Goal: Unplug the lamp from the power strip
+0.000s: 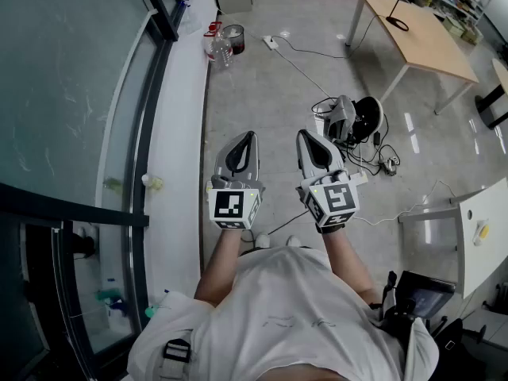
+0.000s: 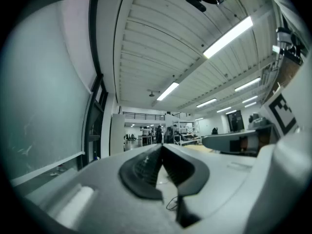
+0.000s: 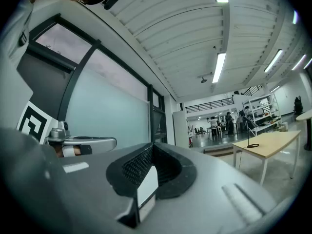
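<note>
On the floor ahead lies the lamp [image 1: 349, 119], grey with a black round part, among tangled dark cables. A white power strip [image 1: 271, 44] lies farther off, and a thin white cord runs from it toward the lamp. Both grippers are held at chest height, well above the floor and short of the lamp. My left gripper [image 1: 244, 137] is shut, its jaws meeting at the tip [image 2: 161, 147] with nothing between them. My right gripper [image 1: 306, 136] is also shut and empty [image 3: 152, 147]. They point forward side by side.
A glass wall with dark frames [image 1: 143, 133] runs along the left. Bottles and a dark pot [image 1: 222, 42] stand near it. A wooden table [image 1: 413, 30] stands at the far right, a white table [image 1: 484, 228] at the near right, and a small adapter [image 1: 389, 165] lies on the floor.
</note>
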Demonstrator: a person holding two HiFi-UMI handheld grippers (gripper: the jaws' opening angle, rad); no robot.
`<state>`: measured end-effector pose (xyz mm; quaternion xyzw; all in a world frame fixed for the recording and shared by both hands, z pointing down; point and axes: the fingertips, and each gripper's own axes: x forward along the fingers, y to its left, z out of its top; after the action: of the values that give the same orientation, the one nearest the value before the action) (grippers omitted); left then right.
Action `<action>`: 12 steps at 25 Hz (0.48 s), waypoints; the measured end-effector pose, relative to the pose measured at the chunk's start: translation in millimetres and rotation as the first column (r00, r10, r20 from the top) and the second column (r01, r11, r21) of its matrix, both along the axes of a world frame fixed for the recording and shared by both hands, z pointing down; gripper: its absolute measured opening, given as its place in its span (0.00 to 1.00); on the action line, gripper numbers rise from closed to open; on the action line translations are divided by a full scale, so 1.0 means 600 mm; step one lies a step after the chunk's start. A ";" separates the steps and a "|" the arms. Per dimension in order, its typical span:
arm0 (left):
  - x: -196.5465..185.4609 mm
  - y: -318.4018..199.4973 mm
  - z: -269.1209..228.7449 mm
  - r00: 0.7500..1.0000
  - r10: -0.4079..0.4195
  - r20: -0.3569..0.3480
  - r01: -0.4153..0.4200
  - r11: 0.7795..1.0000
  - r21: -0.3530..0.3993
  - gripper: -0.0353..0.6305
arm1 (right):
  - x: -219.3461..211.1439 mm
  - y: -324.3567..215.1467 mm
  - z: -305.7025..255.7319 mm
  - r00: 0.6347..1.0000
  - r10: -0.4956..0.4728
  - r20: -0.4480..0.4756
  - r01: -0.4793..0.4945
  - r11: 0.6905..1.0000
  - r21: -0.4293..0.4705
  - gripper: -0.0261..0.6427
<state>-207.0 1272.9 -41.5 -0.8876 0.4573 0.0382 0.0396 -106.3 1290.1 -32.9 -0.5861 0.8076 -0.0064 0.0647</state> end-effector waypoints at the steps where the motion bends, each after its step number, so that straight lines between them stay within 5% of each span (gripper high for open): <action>1: 0.005 0.001 0.001 1.000 -0.001 -0.002 0.001 1.000 0.000 0.06 | 0.005 0.001 0.000 1.000 -0.006 0.000 0.006 1.000 0.004 0.05; 12: 0.056 0.021 0.006 1.000 -0.015 -0.012 0.014 1.000 -0.008 0.06 | 0.044 0.025 0.006 0.997 -0.068 0.029 0.068 0.998 0.002 0.05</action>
<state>-173.3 1285.2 -37.7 -0.8842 0.4641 0.0417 0.0335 -79.7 1305.2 -29.2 -0.5580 0.8261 -0.0167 0.0766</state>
